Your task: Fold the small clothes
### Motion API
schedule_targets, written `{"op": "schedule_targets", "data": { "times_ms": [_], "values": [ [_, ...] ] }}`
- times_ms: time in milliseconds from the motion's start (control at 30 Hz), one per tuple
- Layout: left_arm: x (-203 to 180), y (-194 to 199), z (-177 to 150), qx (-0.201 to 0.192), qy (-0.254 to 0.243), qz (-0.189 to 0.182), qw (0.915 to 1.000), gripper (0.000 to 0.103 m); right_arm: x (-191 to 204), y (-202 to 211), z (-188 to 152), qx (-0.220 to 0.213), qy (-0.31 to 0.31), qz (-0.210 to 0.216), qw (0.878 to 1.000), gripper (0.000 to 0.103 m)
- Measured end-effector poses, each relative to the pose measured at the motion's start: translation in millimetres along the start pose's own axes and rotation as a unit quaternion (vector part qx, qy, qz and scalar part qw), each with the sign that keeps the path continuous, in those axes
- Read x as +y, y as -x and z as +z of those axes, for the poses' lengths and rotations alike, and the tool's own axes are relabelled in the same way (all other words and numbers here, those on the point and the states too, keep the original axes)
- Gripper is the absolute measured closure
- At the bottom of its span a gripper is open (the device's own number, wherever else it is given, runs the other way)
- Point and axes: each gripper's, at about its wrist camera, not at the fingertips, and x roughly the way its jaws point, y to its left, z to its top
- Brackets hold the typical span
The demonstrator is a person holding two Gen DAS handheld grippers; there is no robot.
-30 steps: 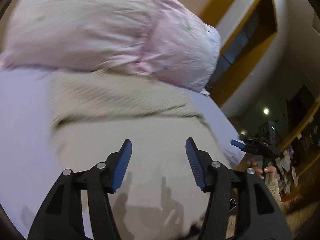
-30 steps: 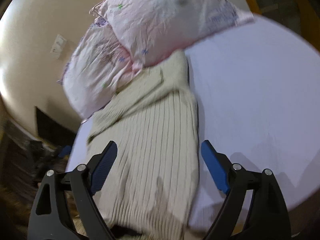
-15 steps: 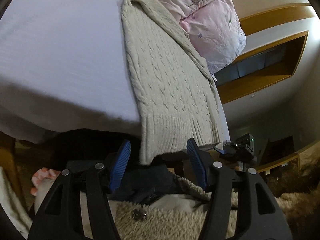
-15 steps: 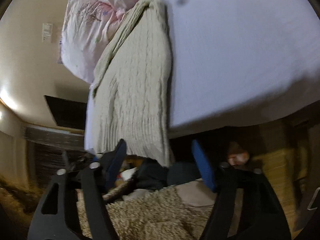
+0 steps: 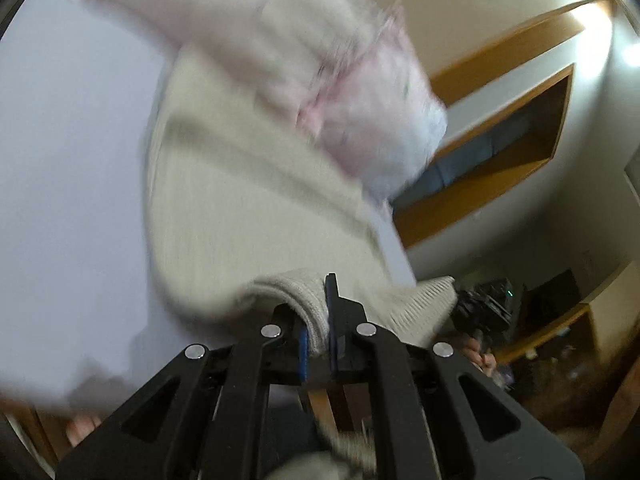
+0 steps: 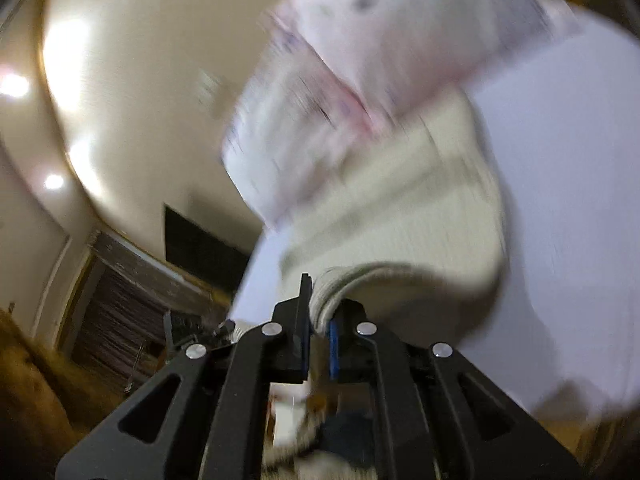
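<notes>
Matte black plastic frames on both, with triangular cut-outs in the linkage arms. Left hand-held gripper (image 5: 318,330): round silver rivets at the pivots, blue pads lining the fingers (image 5: 331,300). Right hand-held gripper (image 6: 318,320): same black build, same silver rivets, blue pads.

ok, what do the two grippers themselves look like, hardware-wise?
Both match: left gripper and right gripper have matte black angular linkage arms with triangular cut-outs and round silver pivot pins. The fingers are black with blue ribbed pads on their inner faces. No cables, markings or sleeves are visible.
</notes>
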Motion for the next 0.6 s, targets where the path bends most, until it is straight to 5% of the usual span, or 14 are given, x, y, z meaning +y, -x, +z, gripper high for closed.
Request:
{"op": "schedule_targets", "data": {
  "times_ms": [133, 200, 333, 400, 500, 567, 600],
  "values": [
    [0, -35, 96, -0.088, -0.018, 0.069, 0.9935, 0.097, -2, -39, 79, -0.085, 0.013, -0.004, 0.996, 0.096],
    [7, -63, 125, -0.095, -0.023, 0.105, 0.9896, 0.096, -22, -67, 110, -0.108, 0.001, -0.04, 0.993, 0.096],
    [32, -139, 164, -0.044, -0.022, 0.183, 0.9818, 0.096, -70, -145, 149, -0.086, -0.036, -0.188, 0.978, 0.082],
    [56, -155, 171, -0.009, 0.01, 0.195, 0.9806, 0.096, -88, -168, 155, -0.065, -0.04, -0.272, 0.959, 0.058],
    [72, -134, 170, -0.018, 0.042, 0.157, 0.9865, 0.076, -93, -156, 152, -0.088, -0.049, -0.28, 0.955, 0.018],
    [71, -109, 164, -0.053, 0.028, 0.18, 0.9818, 0.022, -87, -140, 148, -0.111, -0.035, -0.276, 0.954, 0.013],
    [72, -96, 159, -0.065, 0.022, 0.185, 0.9804, 0.02, -87, -137, 147, -0.111, -0.03, -0.273, 0.955, 0.013]
  ]
}}
